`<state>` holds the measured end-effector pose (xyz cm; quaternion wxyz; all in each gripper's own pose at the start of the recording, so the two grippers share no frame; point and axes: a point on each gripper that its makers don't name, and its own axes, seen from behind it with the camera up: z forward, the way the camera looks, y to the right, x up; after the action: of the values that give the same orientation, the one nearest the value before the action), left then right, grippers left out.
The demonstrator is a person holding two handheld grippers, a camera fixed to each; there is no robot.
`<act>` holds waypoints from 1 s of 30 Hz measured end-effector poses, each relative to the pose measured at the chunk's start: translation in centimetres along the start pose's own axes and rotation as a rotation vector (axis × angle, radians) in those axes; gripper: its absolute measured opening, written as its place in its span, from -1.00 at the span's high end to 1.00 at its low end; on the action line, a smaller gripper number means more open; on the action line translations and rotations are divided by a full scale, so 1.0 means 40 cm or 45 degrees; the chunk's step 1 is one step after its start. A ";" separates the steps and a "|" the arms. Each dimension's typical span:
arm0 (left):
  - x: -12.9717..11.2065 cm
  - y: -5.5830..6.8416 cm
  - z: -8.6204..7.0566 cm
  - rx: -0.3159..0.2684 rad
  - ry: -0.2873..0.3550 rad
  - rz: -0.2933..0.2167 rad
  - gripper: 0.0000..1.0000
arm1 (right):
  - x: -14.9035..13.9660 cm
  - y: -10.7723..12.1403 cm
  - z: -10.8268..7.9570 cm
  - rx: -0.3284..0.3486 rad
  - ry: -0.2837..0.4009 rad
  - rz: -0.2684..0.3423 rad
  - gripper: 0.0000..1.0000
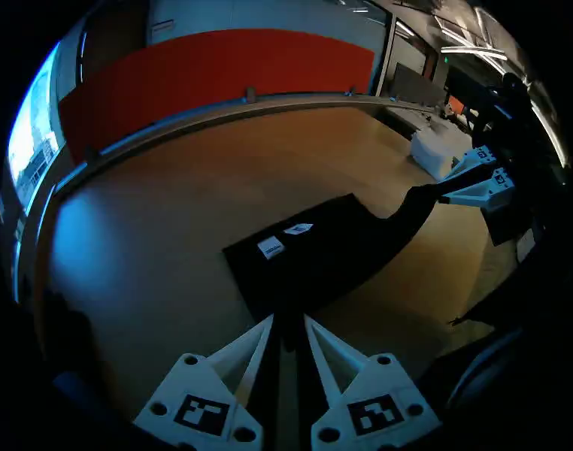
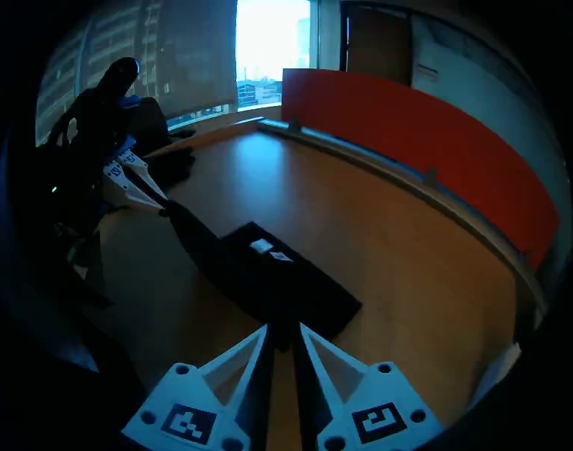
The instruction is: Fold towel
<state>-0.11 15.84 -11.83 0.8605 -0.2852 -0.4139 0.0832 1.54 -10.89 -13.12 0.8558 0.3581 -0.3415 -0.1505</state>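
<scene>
A black towel [image 1: 324,248] lies partly spread on the wooden table [image 1: 174,210], with two small white labels [image 1: 271,246] on it. In the left gripper view my left gripper [image 1: 289,329] is shut on the towel's near corner. Farther right, my right gripper [image 1: 438,192] is pinching another corner, which is raised off the table. In the right gripper view the towel [image 2: 271,282] runs from my right gripper [image 2: 284,332], shut on its near edge, up to my left gripper [image 2: 165,210], which holds the far corner lifted.
A red partition [image 1: 211,71] with a metal rail backs the table [image 2: 407,248]; it also appears as a red panel [image 2: 437,143]. A white bundle [image 1: 433,154] sits at the far right. A person in dark clothes [image 2: 83,143] stands by the bright window [image 2: 271,45].
</scene>
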 end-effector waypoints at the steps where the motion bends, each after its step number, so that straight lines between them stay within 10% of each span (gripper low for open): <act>1: 0.002 -0.003 0.009 0.002 -0.004 -0.002 0.75 | 0.000 0.006 0.008 -0.002 -0.004 -0.001 0.69; 30: -0.019 -0.076 0.218 0.037 -0.118 -0.037 0.74 | -0.084 0.116 0.185 -0.015 -0.132 0.070 0.69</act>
<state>-7.51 16.75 -6.32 0.8456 -0.2624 -0.4562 0.0896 -5.96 -9.73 -7.65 0.8428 0.3353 -0.3943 -0.1474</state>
